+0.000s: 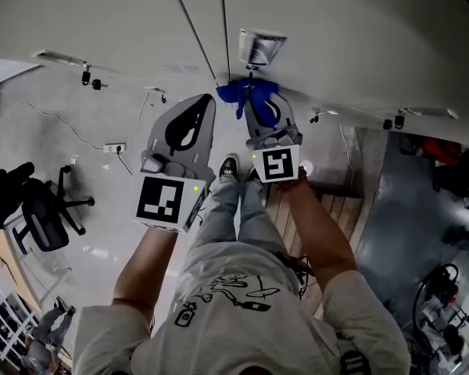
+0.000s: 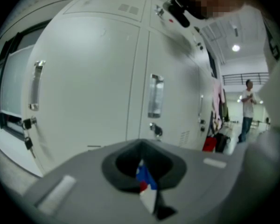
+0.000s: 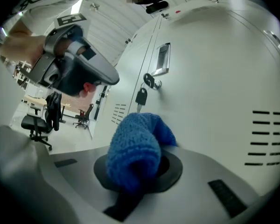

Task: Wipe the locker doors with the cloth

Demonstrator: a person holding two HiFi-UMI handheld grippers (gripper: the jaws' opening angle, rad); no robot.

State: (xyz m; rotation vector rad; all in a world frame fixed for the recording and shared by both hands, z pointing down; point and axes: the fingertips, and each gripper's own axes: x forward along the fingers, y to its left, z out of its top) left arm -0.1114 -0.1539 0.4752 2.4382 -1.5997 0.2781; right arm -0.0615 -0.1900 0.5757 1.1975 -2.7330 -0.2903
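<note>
Right gripper (image 1: 259, 104) clamped on the cloth (image 3: 133, 146), left gripper (image 1: 203, 104) at 9 o'clock, jaws together. Press flat on the locker door (image 3: 214, 64), overlap strokes.

Both arms reach forward from the body, and the forearms are bare. The left arm (image 1: 143, 260) holds the left gripper (image 1: 205, 105) with its jaws together at the tips. The right arm (image 1: 322, 229) holds the right gripper (image 1: 259, 109) a little further forward, just beside the left one. Its jaws are closed on a blue cloth (image 3: 133, 149), which bulges out between them. Each gripper's marker cube faces up toward the head, the left cube (image 1: 166, 200) and the right cube (image 1: 275, 164).
</note>
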